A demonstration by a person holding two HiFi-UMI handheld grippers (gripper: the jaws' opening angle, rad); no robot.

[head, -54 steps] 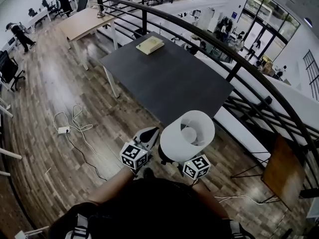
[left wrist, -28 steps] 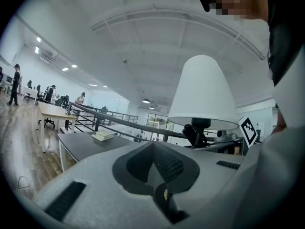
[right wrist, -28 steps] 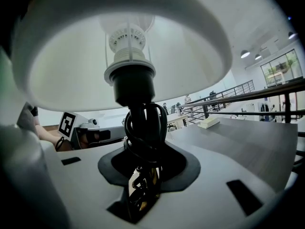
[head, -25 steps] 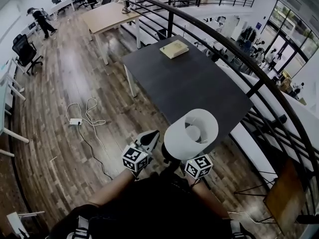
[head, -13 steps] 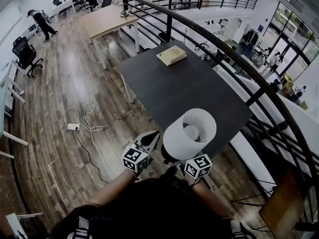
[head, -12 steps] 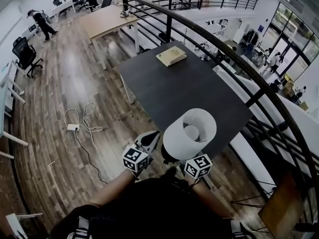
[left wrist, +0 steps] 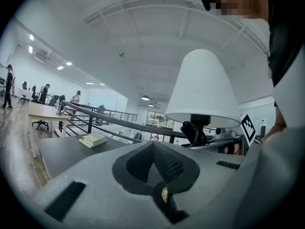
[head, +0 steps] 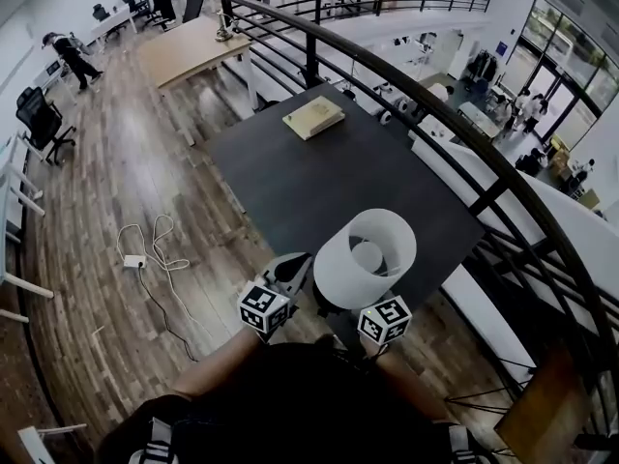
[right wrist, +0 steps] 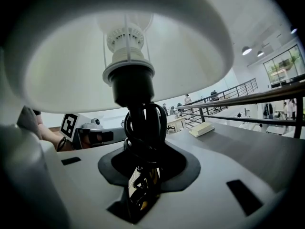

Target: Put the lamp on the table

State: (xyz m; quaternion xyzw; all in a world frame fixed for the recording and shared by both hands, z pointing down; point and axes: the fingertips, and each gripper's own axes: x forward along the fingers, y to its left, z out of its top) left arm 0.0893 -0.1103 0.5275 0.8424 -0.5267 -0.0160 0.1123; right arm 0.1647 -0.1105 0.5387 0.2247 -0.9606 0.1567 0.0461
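Since the earlier frames the dark grey rectangular desk has drawn nearer to the person, and the lamp's shade now overlaps more of its near edge in the head view. The lamp with white conical shade and black stem is held in the air there, not set down. It stands upright with its long axis vertical and the shade's open top facing up. The right claw clamps the cord-wrapped stem. The left claw has its jaws together and empty, pointing level just left of the shade. Both forearms reach forward side by side.
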